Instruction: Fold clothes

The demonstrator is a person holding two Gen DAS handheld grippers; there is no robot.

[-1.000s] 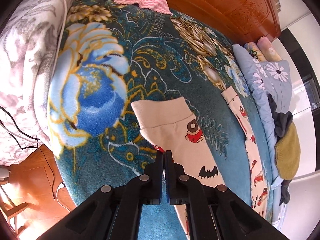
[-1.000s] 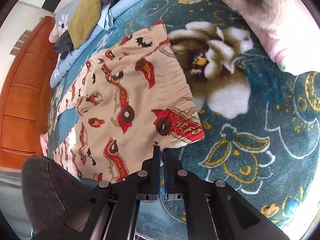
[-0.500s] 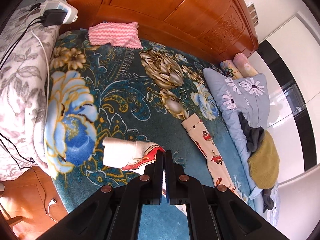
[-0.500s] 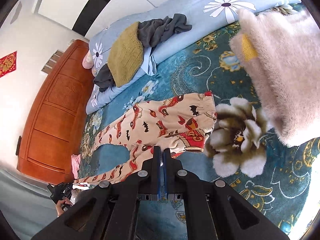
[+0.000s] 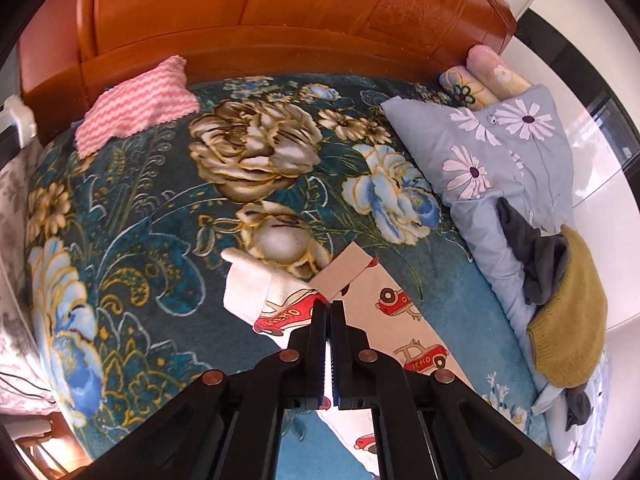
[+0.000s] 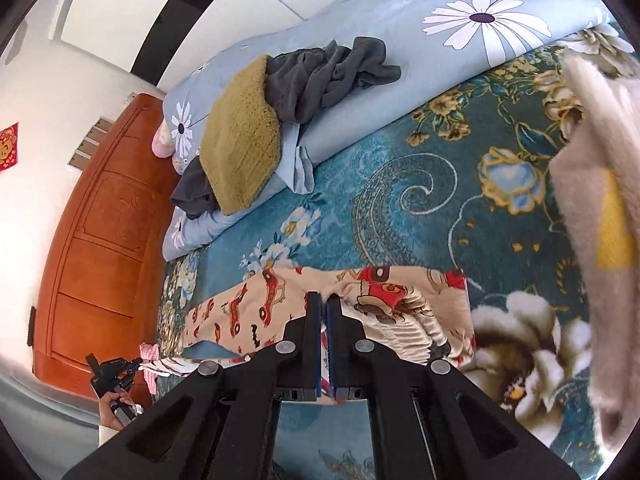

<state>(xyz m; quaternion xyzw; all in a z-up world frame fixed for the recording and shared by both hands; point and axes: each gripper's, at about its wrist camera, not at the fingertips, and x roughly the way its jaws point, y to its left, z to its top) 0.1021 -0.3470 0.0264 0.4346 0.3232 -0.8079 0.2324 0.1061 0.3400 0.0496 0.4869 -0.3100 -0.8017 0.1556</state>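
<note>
Cream children's pants (image 5: 404,332) printed with red cars lie on the teal floral blanket (image 5: 160,208). My left gripper (image 5: 329,304) is shut on one pant leg near its cuff (image 5: 256,292) and holds it lifted over the other leg. My right gripper (image 6: 323,298) is shut on the waist edge of the pants (image 6: 384,292), folded over toward the far side. The left gripper also shows small in the right wrist view (image 6: 114,374), holding the leg end.
A wooden headboard (image 5: 280,12) stands behind. A pink zigzag cloth (image 5: 136,108) lies near it. A blue daisy quilt (image 5: 504,152) with a grey garment (image 5: 532,256) and a mustard knit (image 5: 568,320) lies right. A beige fluffy blanket (image 6: 600,208) lies beside my right gripper.
Both grippers lifted their held parts of the pants and carried them across the bed. The near leg now lies over the far leg, and the waist is folded over.
</note>
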